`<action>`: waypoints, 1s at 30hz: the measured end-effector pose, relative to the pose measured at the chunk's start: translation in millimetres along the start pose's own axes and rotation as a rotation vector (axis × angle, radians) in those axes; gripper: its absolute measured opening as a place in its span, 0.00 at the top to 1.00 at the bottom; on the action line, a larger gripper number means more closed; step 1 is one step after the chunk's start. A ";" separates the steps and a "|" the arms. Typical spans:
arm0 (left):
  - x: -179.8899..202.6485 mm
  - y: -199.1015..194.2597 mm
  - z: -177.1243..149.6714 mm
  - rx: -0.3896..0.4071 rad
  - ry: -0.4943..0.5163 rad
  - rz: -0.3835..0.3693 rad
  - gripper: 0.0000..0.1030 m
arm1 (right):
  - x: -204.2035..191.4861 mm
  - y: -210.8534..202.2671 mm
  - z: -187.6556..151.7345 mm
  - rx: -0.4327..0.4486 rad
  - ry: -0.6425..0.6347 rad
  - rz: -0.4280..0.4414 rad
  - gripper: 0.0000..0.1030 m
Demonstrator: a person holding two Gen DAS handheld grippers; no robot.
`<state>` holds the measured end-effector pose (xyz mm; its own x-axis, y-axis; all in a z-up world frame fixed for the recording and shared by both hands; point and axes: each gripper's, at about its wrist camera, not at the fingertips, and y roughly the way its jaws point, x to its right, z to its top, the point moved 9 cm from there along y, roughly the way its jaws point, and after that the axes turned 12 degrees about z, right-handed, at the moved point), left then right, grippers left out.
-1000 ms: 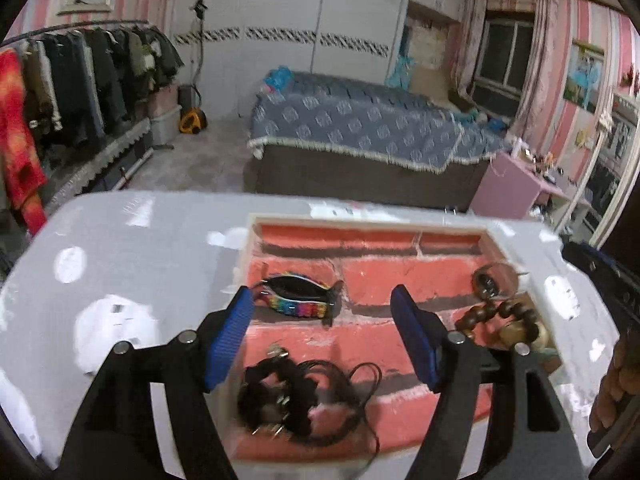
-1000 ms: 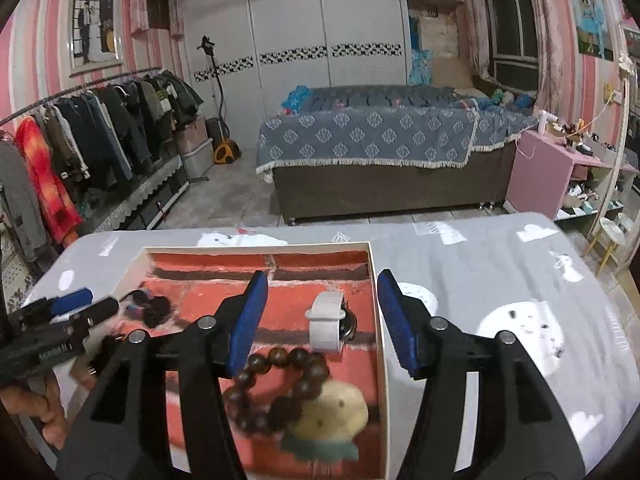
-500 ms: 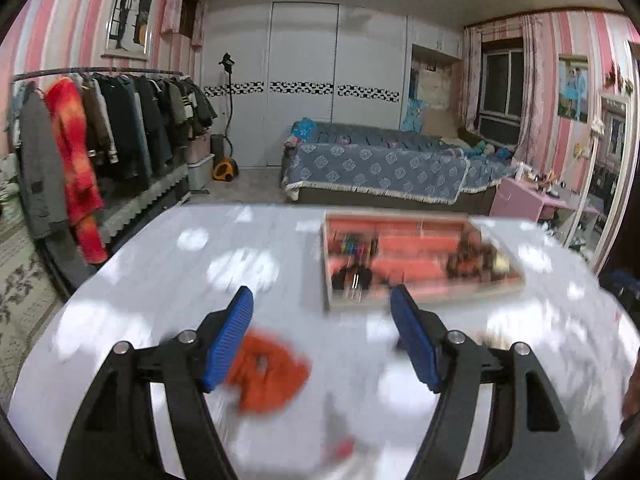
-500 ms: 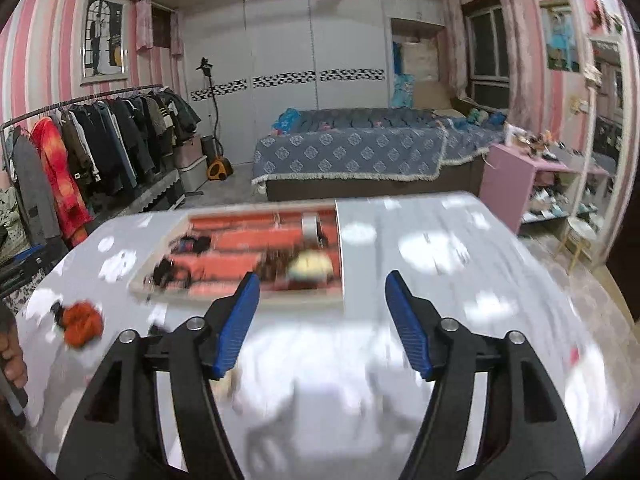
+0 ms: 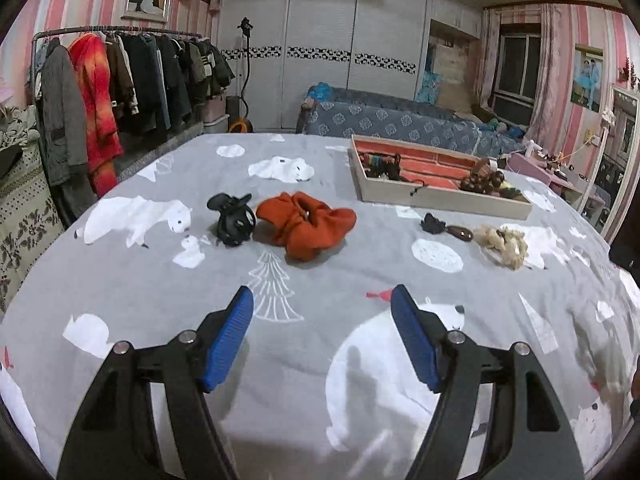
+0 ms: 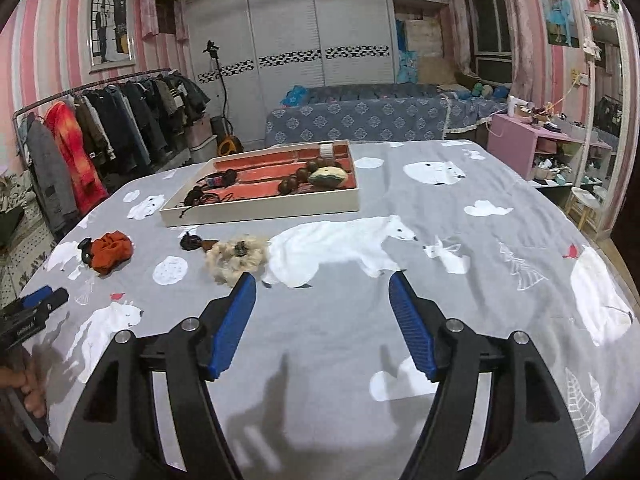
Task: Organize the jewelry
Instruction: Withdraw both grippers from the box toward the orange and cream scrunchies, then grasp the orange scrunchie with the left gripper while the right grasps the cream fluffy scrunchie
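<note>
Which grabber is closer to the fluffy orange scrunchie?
Left. The left gripper faces the orange scrunchie just ahead; the right gripper sits farther over, with the scrunchie far off to its left.

The walls (image 6: 24,60) carry pink and white stripes, with a framed portrait (image 6: 110,30) at ten o'clock. White wardrobe doors (image 6: 288,28) (crossed by a black-and-white patterned band) fill twelve o'clock. A clothes rail (image 5: 120,76) of dark coats and one orange garment stands at nine. A bed (image 6: 360,116) under a blue patterned cover lies ahead, a curtained dark window (image 6: 488,28) at one o'clock, a pink cabinet (image 6: 516,140) at two, and a grey cloth with polar bears (image 6: 480,280) spreads below
</note>
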<state>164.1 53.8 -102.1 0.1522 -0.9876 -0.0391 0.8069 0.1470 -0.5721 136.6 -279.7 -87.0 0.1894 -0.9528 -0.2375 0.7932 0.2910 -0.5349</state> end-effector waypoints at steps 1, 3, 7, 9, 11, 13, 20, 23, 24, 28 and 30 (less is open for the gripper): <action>0.1 1.7 2.2 0.002 0.006 -0.001 0.32 | -1.6 2.5 -0.2 -0.006 -0.005 0.002 0.33; 3.6 3.4 7.0 0.012 0.029 0.000 0.32 | -3.7 7.9 -1.2 -0.016 -0.009 0.007 0.33; 13.5 10.8 16.8 0.020 0.056 -0.009 0.32 | -7.1 16.8 -5.2 -0.032 -0.008 0.011 0.33; 17.4 15.5 20.8 0.022 0.064 -0.010 0.32 | -8.8 22.2 -7.2 -0.044 -0.006 0.017 0.33; 23.7 24.2 23.5 0.009 0.084 -0.023 0.32 | -10.7 27.8 -7.0 -0.049 -0.007 0.013 0.33; 31.1 33.9 23.4 -0.008 0.112 -0.044 0.32 | -10.6 33.1 -4.1 -0.041 -0.001 0.006 0.33; 33.1 76.5 41.3 -0.039 0.134 -0.009 0.32 | -17.9 66.0 7.0 -0.070 -0.011 -0.005 0.33; 33.7 96.5 42.0 -0.078 0.162 0.007 0.32 | -21.2 86.3 11.5 -0.093 -0.008 -0.007 0.33; 32.8 104.0 42.8 -0.087 0.168 0.015 0.32 | -21.6 90.8 12.7 -0.098 -0.005 -0.007 0.33; 27.4 127.2 46.3 -0.118 0.167 0.022 0.32 | -23.4 115.6 15.6 -0.133 -0.003 -0.013 0.33; 23.4 136.4 48.7 -0.132 0.155 0.014 0.32 | -22.1 126.9 15.5 -0.153 0.003 -0.016 0.33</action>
<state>305.5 53.4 -141.2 0.0650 -0.9838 -0.1671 0.7217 0.1620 -0.6730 242.0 -223.1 -137.0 0.1751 -0.9573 -0.2300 0.6987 0.2855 -0.6560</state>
